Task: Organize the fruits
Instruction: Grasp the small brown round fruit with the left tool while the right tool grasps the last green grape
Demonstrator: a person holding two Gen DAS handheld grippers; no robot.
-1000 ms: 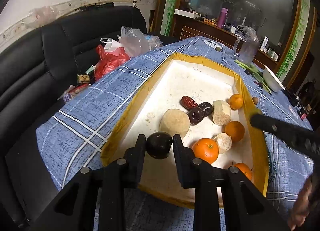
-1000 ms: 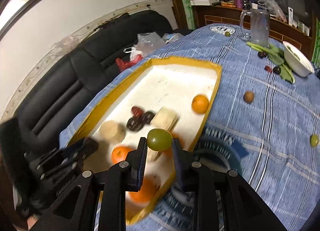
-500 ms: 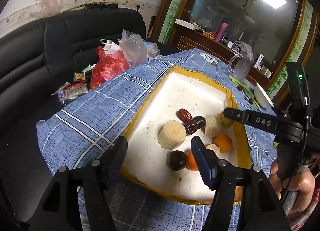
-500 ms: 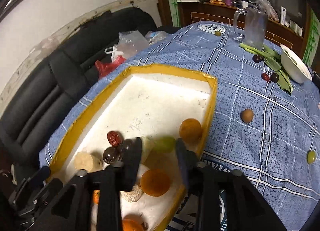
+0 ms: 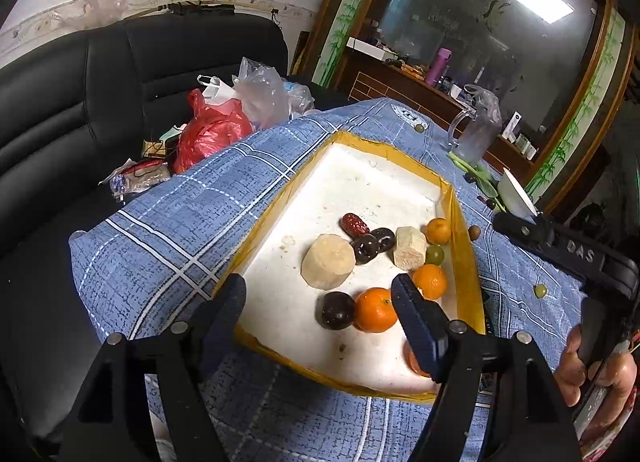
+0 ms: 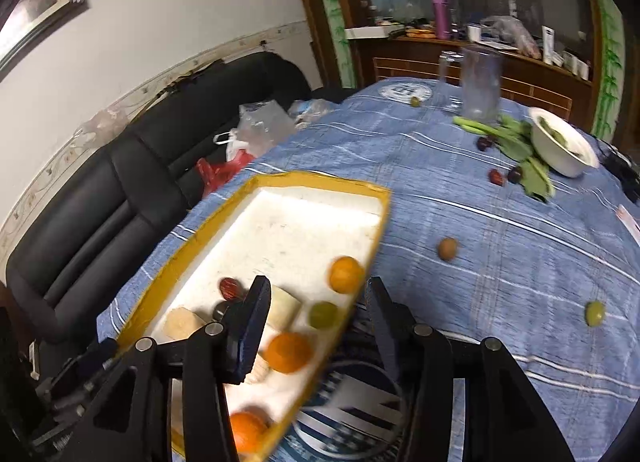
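A white foam tray with a yellow rim [image 5: 360, 133] [image 6: 320, 177] lies on the blue checked tablecloth. It holds several oranges [image 5: 374, 310], a dark plum [image 5: 338, 310], a green grape [image 5: 435, 254] [image 6: 323, 314], red dates and pale cut chunks [image 5: 328, 266]. My left gripper [image 5: 320, 302] is open and empty, above the tray's near end. My right gripper [image 6: 314, 308] is open and empty, over the tray's right rim. Loose fruit lies on the cloth: a brown one [image 6: 447, 249], a green grape [image 6: 595, 313], dark ones [image 6: 498, 177].
A white bowl [image 6: 560, 145] with greens and a glass jug [image 6: 478, 81] stand at the far side. Plastic bags [image 5: 224, 117] lie on the black sofa [image 5: 60, 101] to the left. The person's hand holding the right gripper shows in the left wrist view [image 5: 592, 358].
My left gripper opened and left the dark plum in the tray. My right gripper opened and left the green grape in the tray. Both have drawn back.
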